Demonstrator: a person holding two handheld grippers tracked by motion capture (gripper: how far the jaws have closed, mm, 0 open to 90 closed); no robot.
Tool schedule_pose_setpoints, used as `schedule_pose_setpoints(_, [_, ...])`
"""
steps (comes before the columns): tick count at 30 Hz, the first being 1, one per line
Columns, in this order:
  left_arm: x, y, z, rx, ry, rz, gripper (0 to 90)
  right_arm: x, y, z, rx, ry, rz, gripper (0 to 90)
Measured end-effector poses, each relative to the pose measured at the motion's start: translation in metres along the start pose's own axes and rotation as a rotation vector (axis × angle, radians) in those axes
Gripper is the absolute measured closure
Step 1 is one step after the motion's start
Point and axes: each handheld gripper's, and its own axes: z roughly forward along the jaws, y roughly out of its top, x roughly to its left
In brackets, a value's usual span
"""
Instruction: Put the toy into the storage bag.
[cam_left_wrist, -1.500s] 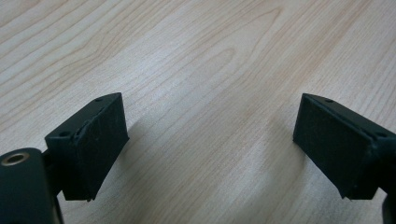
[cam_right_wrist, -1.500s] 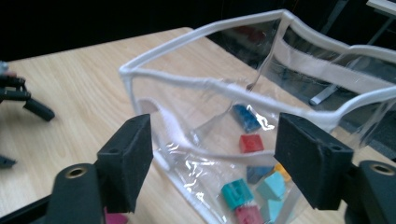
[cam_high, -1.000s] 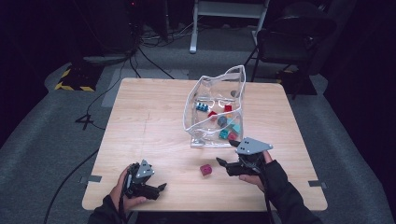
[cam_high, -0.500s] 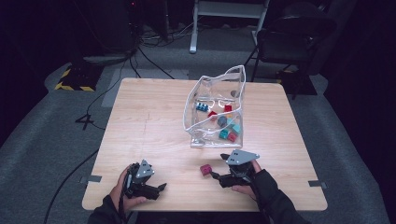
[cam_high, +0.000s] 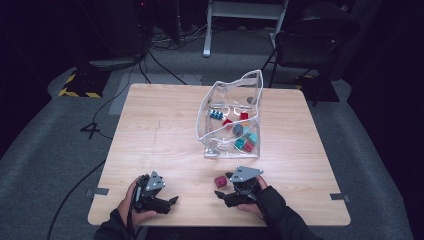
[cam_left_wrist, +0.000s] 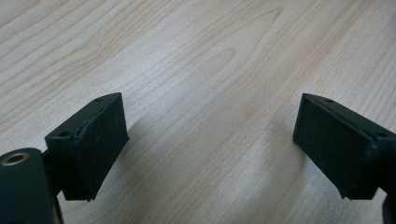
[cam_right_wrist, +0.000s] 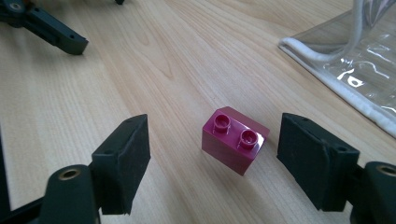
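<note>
- While the right gripper (cam_right_wrist: 212, 158) brackets the magenta two-stud plastic brick (cam_right_wrist: 235, 138), fingers (cam_right_wrist: 122, 161) spread, just narrowing, an off-centre squeeze could skid it.
- Left gripper (cam_left_wrist: 210, 144) rests on the wooden surface (cam_high: 165, 130), fingers spread, empty.

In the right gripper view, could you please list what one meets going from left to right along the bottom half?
Left jaw → magenta brick with two studs → right jaw → edge of the clear bag.
</note>
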Motion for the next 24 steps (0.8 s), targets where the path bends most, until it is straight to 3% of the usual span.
schedule_pose_setpoints(11, [0.0,0.0,0.0,0.002,0.0,0.001,10.2,0.001,-0.006,0.016,0.024,-0.019,0.037,29.1])
schedule_pose_setpoints(18, [0.0,0.0,0.0,0.002,0.0,0.002,10.2,0.0,-0.007,0.021,0.025,-0.035,0.058,37.0])
schedule_pose_setpoints(24, [0.0,0.0,0.0,0.002,0.0,0.001,10.2,0.001,-0.008,0.022,0.023,-0.055,0.05,51.4])
